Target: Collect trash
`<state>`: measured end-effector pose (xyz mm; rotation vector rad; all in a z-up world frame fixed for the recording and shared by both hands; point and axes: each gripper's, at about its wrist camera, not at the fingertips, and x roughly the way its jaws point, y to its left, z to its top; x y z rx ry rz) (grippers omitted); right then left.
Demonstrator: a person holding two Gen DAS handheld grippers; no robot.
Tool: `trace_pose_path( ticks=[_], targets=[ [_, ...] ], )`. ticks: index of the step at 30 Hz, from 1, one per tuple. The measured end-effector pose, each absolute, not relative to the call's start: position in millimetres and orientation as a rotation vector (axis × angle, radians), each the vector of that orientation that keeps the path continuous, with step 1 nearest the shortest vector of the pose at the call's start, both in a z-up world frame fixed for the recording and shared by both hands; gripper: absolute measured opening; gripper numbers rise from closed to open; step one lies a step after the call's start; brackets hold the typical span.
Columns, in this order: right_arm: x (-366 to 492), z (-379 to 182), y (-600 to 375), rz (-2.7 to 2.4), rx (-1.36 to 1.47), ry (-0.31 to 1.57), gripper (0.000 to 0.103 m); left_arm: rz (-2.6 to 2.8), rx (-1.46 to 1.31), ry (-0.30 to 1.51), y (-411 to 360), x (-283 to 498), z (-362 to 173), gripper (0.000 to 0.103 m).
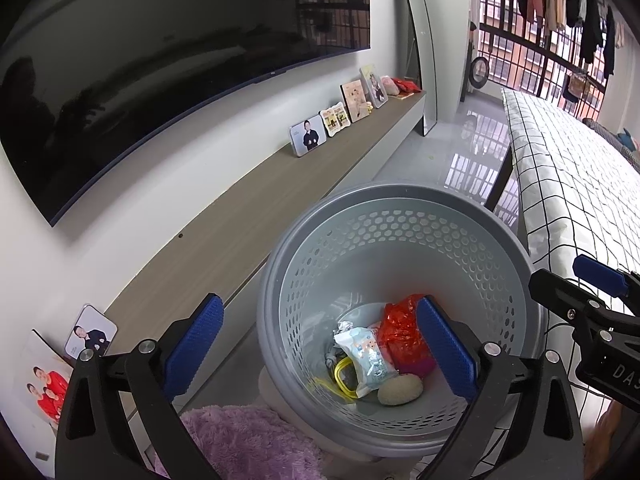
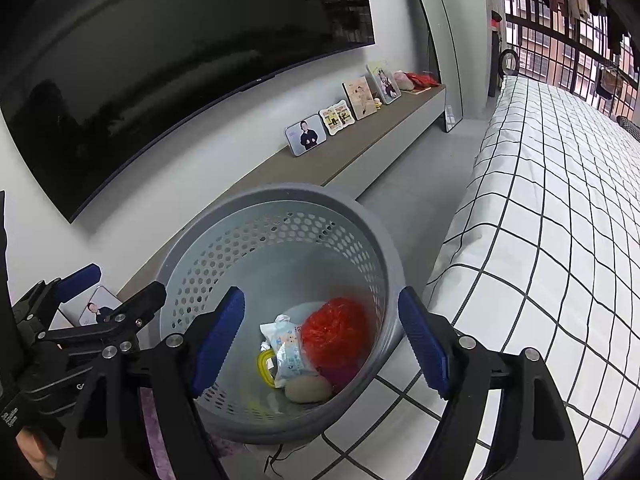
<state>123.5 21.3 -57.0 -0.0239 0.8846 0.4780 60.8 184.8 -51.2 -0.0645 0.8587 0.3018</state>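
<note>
While both grippers hang above bin (image 1: 400, 216), nothing held: left gripper (image 1: 320, 352) jaws spread wide, empty; right gripper (image 2: 322, 344) jaws well apart, empty.

Trash at bin bottom: tan lump (image 1: 400, 389) nearest, white wrapper (image 1: 366, 354) leaning on red bag (image 1: 402, 328), yellow ring (image 1: 343, 376) beside wrapper.

Wrapper long axis runs near rim to far rim, crimped end toward far wall.

Risks, judged: bin looks tilted, mouth toward grippers; knock on near rim could tip it, spill trash. Grippers close together, could collide.

Beyond: shelf (image 1: 248, 204) with photo frames (image 1: 308, 136), bed (image 2: 560, 200) alongside.
</note>
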Motion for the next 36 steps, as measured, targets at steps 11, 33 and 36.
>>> trace_pose_path(
  ticks=[11, 33, 36],
  targets=[
    [124.1, -58.4, 20.5, 0.472, -0.023, 0.884, 0.076, 0.304, -0.059, 0.848, 184.5, 60.2, -45.0, 0.096],
    [122.8, -60.5, 19.9, 0.467, -0.024, 0.884, 0.076, 0.314, -0.045, 0.850, 179.8, 60.1, -46.3, 0.097],
    [122.6, -60.3, 20.8, 0.465, -0.024, 0.885, 0.076, 0.314, -0.052, 0.858, 180.2, 60.6, -47.2, 0.097]
  ],
)
